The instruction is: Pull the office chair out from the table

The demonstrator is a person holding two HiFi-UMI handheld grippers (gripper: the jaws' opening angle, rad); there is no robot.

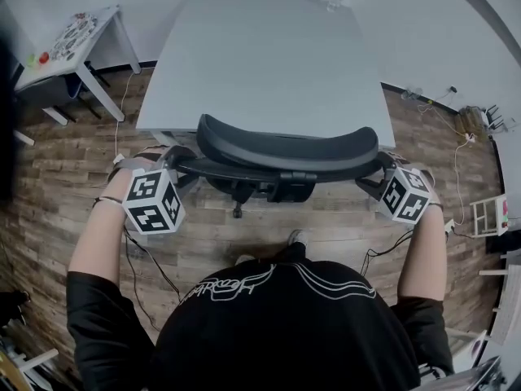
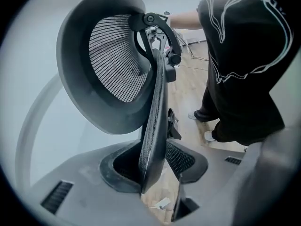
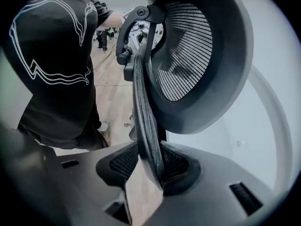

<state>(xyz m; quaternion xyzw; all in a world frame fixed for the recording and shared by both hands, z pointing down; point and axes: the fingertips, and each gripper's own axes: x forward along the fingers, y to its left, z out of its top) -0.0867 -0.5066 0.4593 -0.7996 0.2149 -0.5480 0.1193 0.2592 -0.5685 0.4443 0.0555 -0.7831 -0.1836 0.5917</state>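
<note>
Office chair (image 1: 285, 157) against grey table (image 1: 260, 55), left gripper (image 1: 173, 163) and right gripper (image 1: 379, 172) at its backrest.

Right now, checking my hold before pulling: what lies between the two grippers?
The office chair's backrest spans from the left gripper to the right gripper, each clamped on one edge; the head view shows it.

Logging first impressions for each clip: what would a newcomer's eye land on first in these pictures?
The black office chair sits in the middle of the head view, tucked against the grey table, with its curved headrest on top. The left gripper and the right gripper are each clamped on a side edge of the mesh backrest, one at either end.
</note>
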